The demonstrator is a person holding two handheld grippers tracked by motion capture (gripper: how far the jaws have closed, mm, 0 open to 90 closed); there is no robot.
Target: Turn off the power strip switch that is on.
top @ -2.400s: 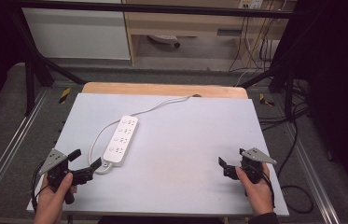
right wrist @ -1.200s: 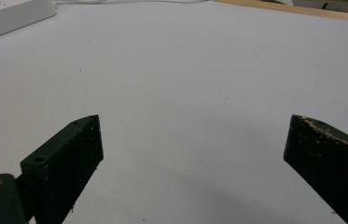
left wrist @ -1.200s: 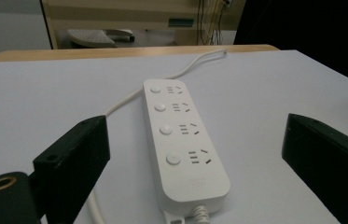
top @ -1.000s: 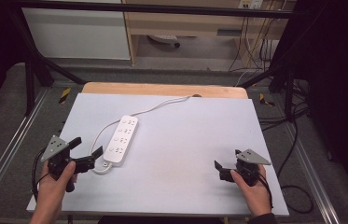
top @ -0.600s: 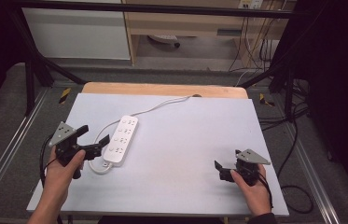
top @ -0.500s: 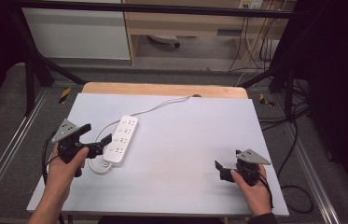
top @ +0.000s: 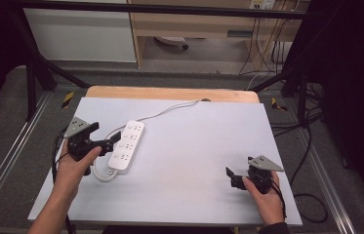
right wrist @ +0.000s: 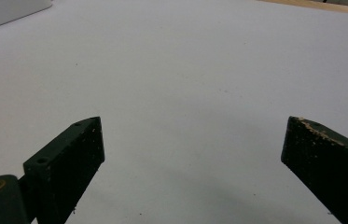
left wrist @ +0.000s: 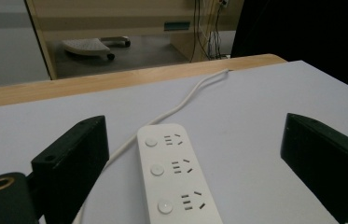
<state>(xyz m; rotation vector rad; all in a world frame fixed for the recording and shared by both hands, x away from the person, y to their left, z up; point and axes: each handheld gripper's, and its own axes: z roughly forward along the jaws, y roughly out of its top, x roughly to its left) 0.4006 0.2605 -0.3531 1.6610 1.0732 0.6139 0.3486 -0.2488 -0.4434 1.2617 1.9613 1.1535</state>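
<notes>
Left gripper [top: 106, 143] was held wide open at the near end of the power strip [top: 127, 145], nothing gripped. The strip was lying flat left of centre on the table [top: 194, 146], cord [top: 170, 110] trailing back. It was judged rigid, light, probably slick plastic; best pinched across its narrow sides. Right gripper [top: 230, 176] was open, empty, well apart.

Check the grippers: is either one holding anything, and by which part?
Nothing is held. The left gripper is open with the power strip between its jaws, not clamped. The right gripper is open over the bare table.
</notes>
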